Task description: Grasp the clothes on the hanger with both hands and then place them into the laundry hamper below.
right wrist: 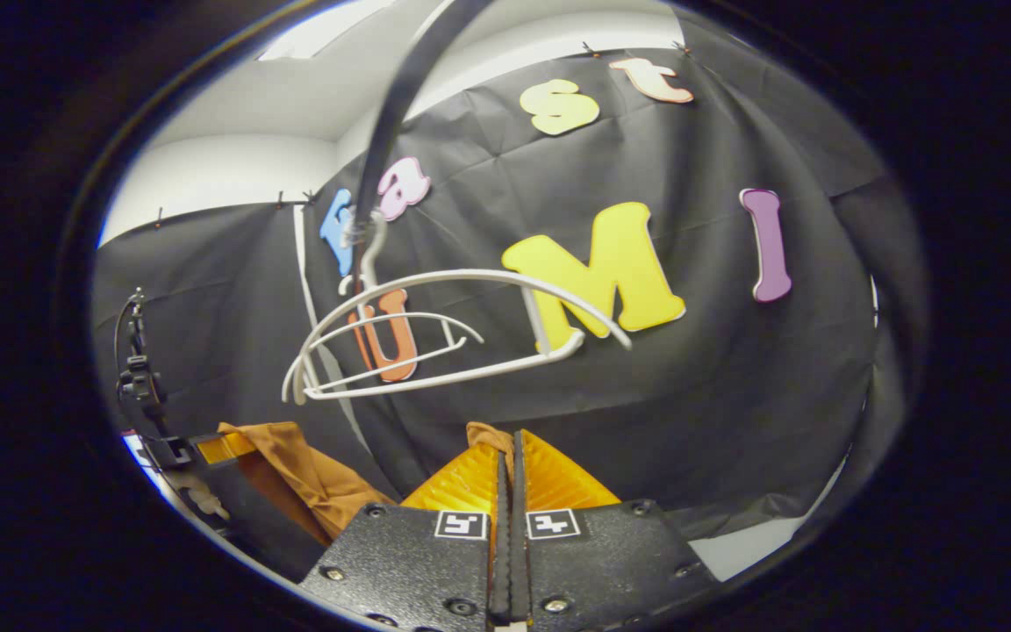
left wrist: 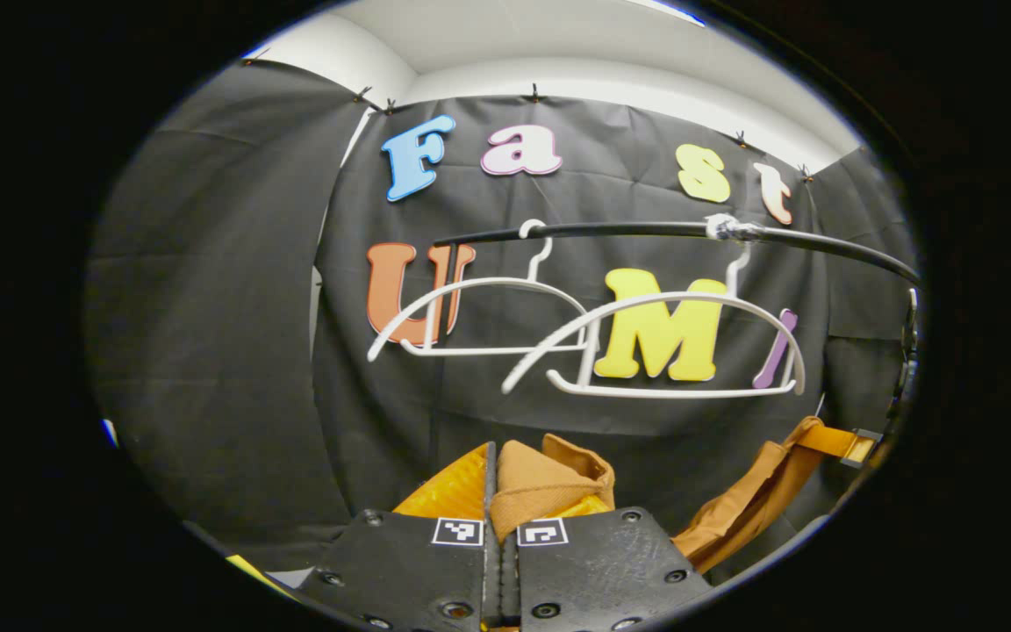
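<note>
Below the two bare white plastic hangers (left wrist: pixel 646 342) on the black rail (left wrist: pixel 690 230), the brown woven cloth garment (left wrist: pixel 549 483) hung pinched between both grippers. The left gripper (left wrist: pixel 498 491) and right gripper (right wrist: pixel 510 478) were each clamped tight on a fold. Lowering both together, level, looked wisest, so that neither fold slips free.

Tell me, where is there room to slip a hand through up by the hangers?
Open space lies under both white hangers, between their bottom bars and the brown garment that both grippers hold. Up top is crowded: the two hangers overlap on the black rail. The left gripper and right gripper pinch the cloth at each end.
</note>
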Demonstrator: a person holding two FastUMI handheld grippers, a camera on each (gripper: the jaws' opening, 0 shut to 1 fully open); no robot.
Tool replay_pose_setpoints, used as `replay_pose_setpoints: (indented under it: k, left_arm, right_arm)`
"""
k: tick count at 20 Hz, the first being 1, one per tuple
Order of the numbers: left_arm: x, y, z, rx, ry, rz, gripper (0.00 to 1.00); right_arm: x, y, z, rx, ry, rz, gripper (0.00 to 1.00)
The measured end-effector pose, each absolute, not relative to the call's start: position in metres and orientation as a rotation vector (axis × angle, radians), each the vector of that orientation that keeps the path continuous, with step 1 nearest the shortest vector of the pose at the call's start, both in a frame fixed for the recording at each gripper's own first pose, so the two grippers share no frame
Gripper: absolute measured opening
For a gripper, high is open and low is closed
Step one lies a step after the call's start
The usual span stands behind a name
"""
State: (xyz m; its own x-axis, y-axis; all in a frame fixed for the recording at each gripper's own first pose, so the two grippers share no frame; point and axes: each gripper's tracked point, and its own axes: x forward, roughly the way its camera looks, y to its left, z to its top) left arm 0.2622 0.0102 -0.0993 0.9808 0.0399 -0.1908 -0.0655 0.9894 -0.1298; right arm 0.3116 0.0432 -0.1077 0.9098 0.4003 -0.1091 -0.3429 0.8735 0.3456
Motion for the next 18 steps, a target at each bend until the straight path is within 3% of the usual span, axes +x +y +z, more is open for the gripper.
replay_pose_setpoints:
  k: [9, 11, 18]
  left_arm:
    - [0.216, -0.053, -0.114, -0.152, 0.276, -0.110, 0.00]
    - [0.208, -0.058, -0.123, -0.148, 0.294, -0.138, 0.05]
    - [0.184, -0.059, -0.172, -0.185, 0.358, -0.182, 0.05]
  right_arm:
    - [0.243, 0.158, -0.077, 0.324, 0.169, 0.568, 0.03]
    - [0.233, 0.183, -0.086, 0.335, 0.197, 0.601, 0.04]
    - [0.219, 0.211, -0.136, 0.359, 0.348, 0.640, 0.04]
